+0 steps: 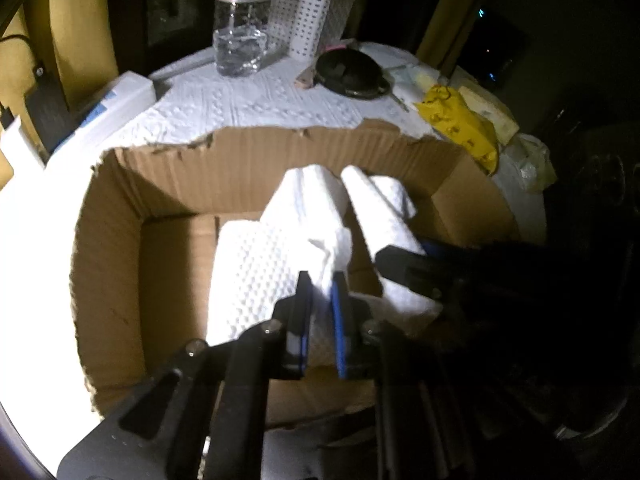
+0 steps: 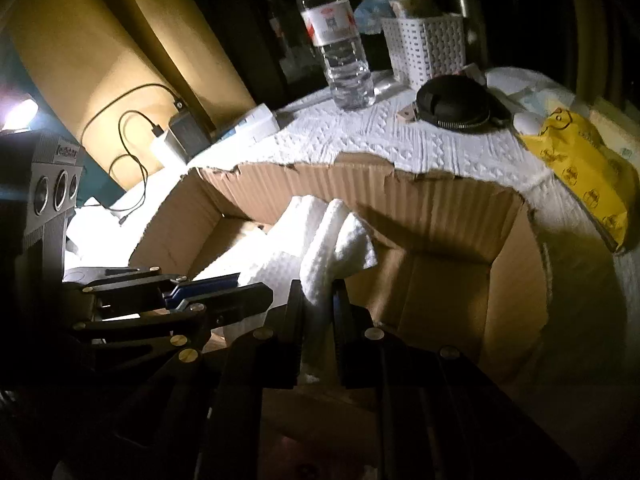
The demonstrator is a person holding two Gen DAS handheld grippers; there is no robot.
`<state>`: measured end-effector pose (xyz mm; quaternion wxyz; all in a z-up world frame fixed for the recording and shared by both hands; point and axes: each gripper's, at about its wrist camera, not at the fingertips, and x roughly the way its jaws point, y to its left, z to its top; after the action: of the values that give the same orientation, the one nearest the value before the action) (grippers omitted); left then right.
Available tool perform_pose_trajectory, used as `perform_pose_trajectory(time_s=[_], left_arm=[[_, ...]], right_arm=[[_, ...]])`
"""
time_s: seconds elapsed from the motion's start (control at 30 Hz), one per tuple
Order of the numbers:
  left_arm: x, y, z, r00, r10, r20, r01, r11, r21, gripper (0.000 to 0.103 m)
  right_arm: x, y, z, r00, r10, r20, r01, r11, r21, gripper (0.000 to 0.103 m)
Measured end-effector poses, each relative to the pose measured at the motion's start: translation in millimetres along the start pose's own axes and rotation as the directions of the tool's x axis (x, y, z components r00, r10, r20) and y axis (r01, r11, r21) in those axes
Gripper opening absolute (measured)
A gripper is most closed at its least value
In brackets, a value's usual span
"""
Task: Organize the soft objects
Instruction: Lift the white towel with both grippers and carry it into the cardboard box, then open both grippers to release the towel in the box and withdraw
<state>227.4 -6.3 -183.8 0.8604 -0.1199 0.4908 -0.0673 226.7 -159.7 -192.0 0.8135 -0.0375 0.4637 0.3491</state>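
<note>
White quilted towel (image 1: 256, 264) is the thing being dealt with, bunched up and draped down inside the cardboard box (image 1: 120, 240), sitting toward the box's middle with a fold leaning up against the far wall. Both claws have it: the left gripper (image 1: 320, 280) is pinching a fold of it between its blue-padded fingers just inside the box's near edge, and the right gripper (image 2: 316, 284) is clamped on another strip of the same cloth right beside it, so the two are close together, nearly touching over the box. In the right wrist view you can see the left gripper (image 2: 224, 294) coming in sideways, its fingers close together, though from there I can't see what's in them. My read is this is the placing step, towel already lowered into the box but not let go. Next move probably calls for spreading both claws and lifting straight up so the fabric doesn't snag on the pads and get dragged back out over the torn rim. Beyond the box's far wall there's the table (image 2: 360, 132) with its white textured cover, a water bottle (image 2: 340, 48), a white perforated basket (image 2: 428, 48), a black round case (image 2: 456, 106), and off to the box's right a yellow bag (image 2: 576, 152). Behind the box's left corner a charger and cable (image 2: 168, 136) hang about
</note>
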Motion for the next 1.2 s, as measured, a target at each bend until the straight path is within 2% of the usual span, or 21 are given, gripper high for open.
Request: perform_pose_trajectory(time_s=[0.1, 0.13, 0.2, 0.27, 0.37, 0.47, 0.53, 0.6, 1.03, 1.2], left_arm=[[-3, 0, -1, 1.0, -0.006, 0.002, 0.006, 1.0, -0.006, 0.019], [-4, -1, 0, 1.0, -0.003, 0.005, 0.003, 1.0, -0.005, 0.02], [-8, -1, -1, 1.0, 0.021, 0.011, -0.021, 1.0, -0.002, 0.021], [-11, 0, -2, 0.999, 0.033, 0.009, -0.033, 0.999, -0.006, 0.021], [-17, -1, -3, 0.998, 0.055, 0.022, -0.055, 0.998, -0.004, 0.023], [-24, -1, -5, 0.997, 0.066, 0.038, -0.066, 0.998, -0.01, 0.037], [-30, 1, -6, 0.996, 0.074, 0.052, -0.073, 0.997, -0.023, 0.054], [-38, 2, -7, 0.996, 0.063, 0.064, -0.061, 0.998, -0.032, 0.057], [-95, -10, -26, 0.981, 0.089, 0.175, -0.091, 0.996, 0.002, 0.06], [-124, -12, -35, 0.968, 0.082, 0.238, -0.087, 0.996, 0.011, 0.06]], right_arm=[[3, -1, -2, 1.0, -0.006, -0.013, 0.007, 1.0, 0.004, 0.015], [3, -2, -3, 1.0, -0.005, -0.014, 0.005, 1.0, 0.01, 0.018], [0, -3, -2, 1.0, -0.01, -0.012, 0.01, 1.0, 0.018, 0.024], [-5, -3, 0, 1.0, -0.02, 0.0, 0.02, 1.0, 0.022, 0.038], [-15, -3, 1, 1.0, -0.017, 0.017, 0.016, 0.999, 0.028, 0.046], [-25, 0, 2, 0.999, -0.031, 0.033, 0.03, 0.999, 0.02, 0.047], [-33, 1, 2, 0.998, -0.04, 0.048, 0.039, 0.999, 0.023, 0.047], [-41, 2, 2, 0.997, -0.048, 0.06, 0.046, 0.999, 0.028, 0.047], [-90, 24, -11, 0.988, -0.089, 0.125, 0.089, 0.996, 0.006, 0.048], [-110, 35, -18, 0.983, -0.097, 0.154, 0.098, 0.995, -0.001, 0.055]])
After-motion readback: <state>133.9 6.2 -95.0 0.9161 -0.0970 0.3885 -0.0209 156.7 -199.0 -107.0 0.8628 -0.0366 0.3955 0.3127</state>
